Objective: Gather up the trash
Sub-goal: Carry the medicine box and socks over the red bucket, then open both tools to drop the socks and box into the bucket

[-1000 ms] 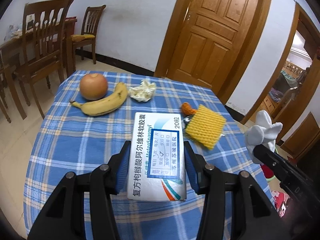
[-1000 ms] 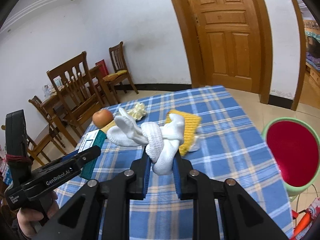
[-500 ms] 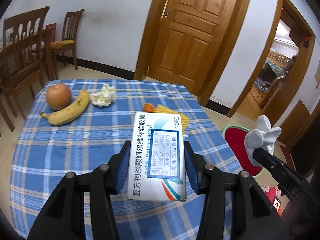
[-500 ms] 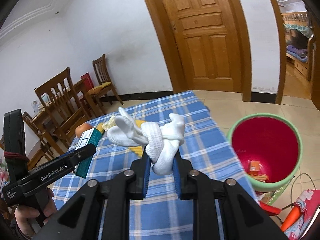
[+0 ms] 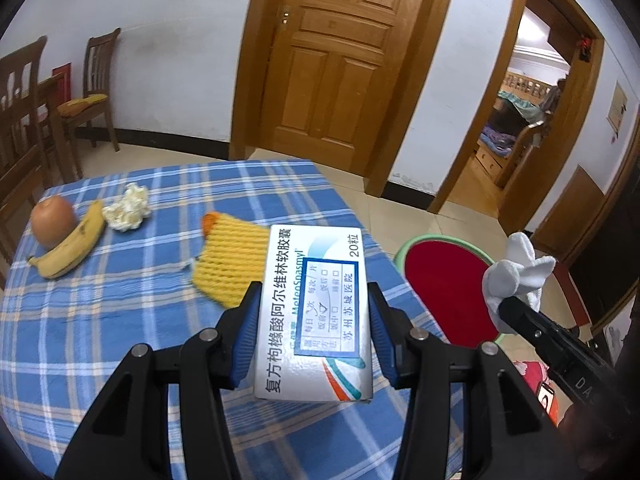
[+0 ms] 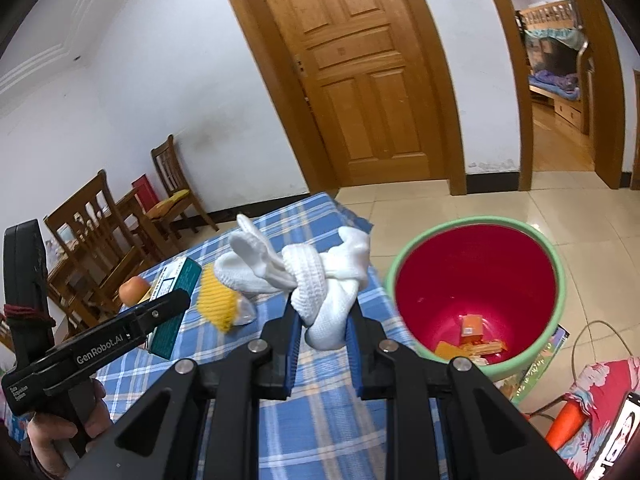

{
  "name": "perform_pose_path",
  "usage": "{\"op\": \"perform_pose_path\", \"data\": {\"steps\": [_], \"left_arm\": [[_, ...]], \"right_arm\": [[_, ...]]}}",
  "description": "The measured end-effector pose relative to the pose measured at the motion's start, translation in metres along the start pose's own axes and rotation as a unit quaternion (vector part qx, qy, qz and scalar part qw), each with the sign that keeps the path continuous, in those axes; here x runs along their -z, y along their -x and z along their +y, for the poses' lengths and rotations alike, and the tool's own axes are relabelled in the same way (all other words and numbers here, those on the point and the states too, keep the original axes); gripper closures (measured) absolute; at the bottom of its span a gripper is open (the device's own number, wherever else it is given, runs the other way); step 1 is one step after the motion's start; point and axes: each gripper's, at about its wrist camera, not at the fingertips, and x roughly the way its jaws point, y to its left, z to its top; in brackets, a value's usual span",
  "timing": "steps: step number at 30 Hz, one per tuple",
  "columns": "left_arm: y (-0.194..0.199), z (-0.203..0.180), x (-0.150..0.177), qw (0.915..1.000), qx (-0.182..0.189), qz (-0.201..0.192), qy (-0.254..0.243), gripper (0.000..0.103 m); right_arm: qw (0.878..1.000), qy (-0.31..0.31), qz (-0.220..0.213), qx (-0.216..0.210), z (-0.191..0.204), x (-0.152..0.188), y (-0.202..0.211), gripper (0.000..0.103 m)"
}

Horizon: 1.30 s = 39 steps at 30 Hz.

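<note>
Two items in transit | left gripper [image 5: 312, 320] fingers clamped on medicine box [image 5: 316, 312], above bench [image 5: 120, 320] | right gripper [image 6: 322, 344] fingers clamped on white sock bundle [image 6: 320, 280], near red bin [image 6: 476, 292] | bin holds scraps; yellow foam net [image 5: 232, 260], crumpled paper [image 5: 128, 212] left

Evenly, softly lit indoors; brighter through the open doorway [image 5: 532, 92] at right. Glare on the floor tiles [image 6: 532, 200]. Strong fisheye bending, dark vignette at the corners. Slight motion blur on the yellow foam net [image 5: 230, 258] and the tablecloth [image 5: 120, 320].
</note>
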Motion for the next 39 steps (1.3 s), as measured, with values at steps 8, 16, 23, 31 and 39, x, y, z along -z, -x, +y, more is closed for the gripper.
{"op": "perform_pose_path", "data": {"steps": [8,16,23,31,39], "left_arm": [[-0.023,-0.036,-0.005,0.9995,0.02,0.008,-0.022,0.053],[-0.052,-0.068,-0.004,0.9979,0.037,0.027,-0.045,0.053],[-0.078,-0.091,-0.002,0.9958,0.055,0.042,-0.06,0.053],[-0.105,-0.112,0.002,0.9932,0.066,0.056,-0.078,0.053],[-0.125,-0.128,0.009,0.9908,0.073,0.074,-0.087,0.053]], "right_arm": [[0.999,-0.03,-0.001,0.019,-0.034,-0.001,-0.001,0.081],[0.997,-0.062,0.005,0.041,-0.068,0.0,-0.007,0.08],[0.995,-0.082,0.012,0.06,-0.093,0.002,-0.013,0.08],[0.99,-0.112,0.034,0.075,-0.116,0.006,-0.026,0.08],[0.985,-0.13,0.049,0.103,-0.138,0.01,-0.034,0.077]]}}
